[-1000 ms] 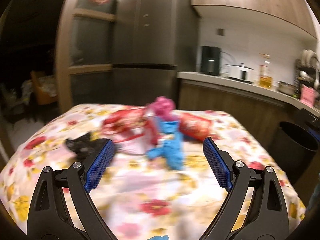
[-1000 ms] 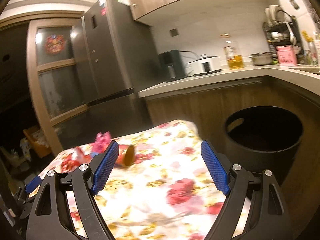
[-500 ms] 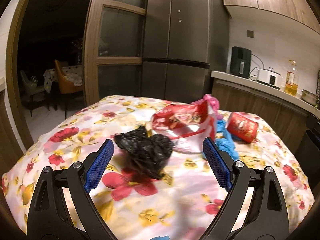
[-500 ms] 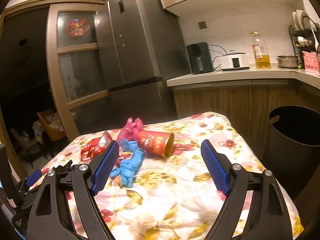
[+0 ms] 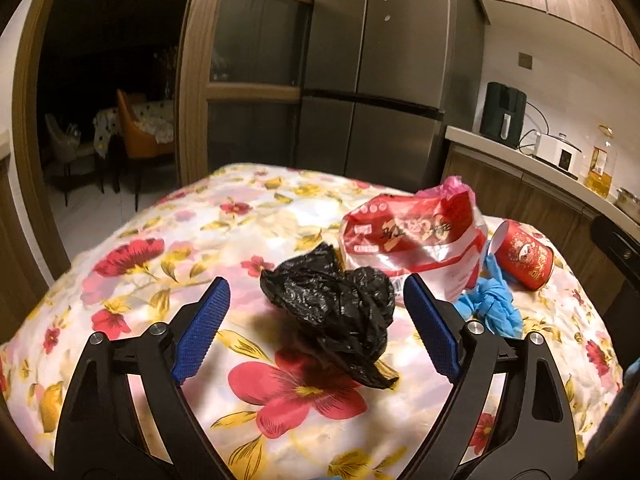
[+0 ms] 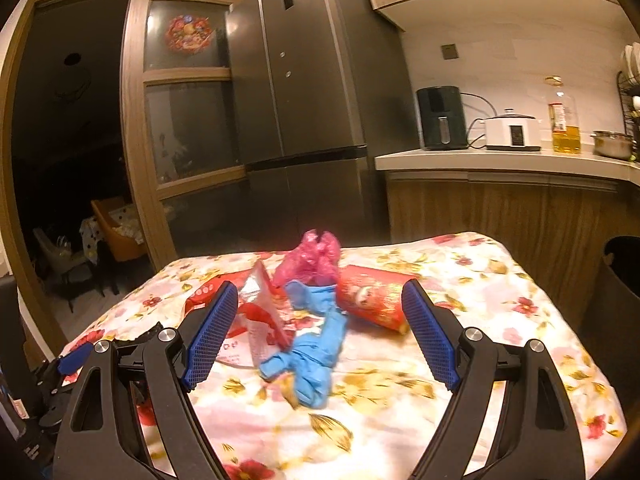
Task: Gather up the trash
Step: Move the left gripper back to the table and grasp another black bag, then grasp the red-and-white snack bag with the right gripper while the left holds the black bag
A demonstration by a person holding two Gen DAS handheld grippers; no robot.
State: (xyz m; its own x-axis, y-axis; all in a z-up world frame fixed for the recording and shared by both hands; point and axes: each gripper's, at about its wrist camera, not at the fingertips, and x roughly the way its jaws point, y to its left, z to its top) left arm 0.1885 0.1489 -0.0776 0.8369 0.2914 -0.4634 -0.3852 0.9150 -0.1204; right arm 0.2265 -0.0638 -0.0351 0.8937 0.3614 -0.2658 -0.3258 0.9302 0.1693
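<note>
Our left gripper (image 5: 314, 320) is spread wide with the black bag (image 5: 336, 308) between its fingers, near the middle of the table (image 5: 168, 240). The bag is soft and could slip out if we pinch only an edge. Our right gripper (image 6: 316, 330) is spread wide too, pointing at the blue glove (image 6: 316, 356), and could bump the red cup (image 6: 374, 296) toward the table's right edge.

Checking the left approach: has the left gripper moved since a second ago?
Yes. The left gripper swung left: the fridge slid rightward in its view, and its open jaws now frame the black bag.
</note>
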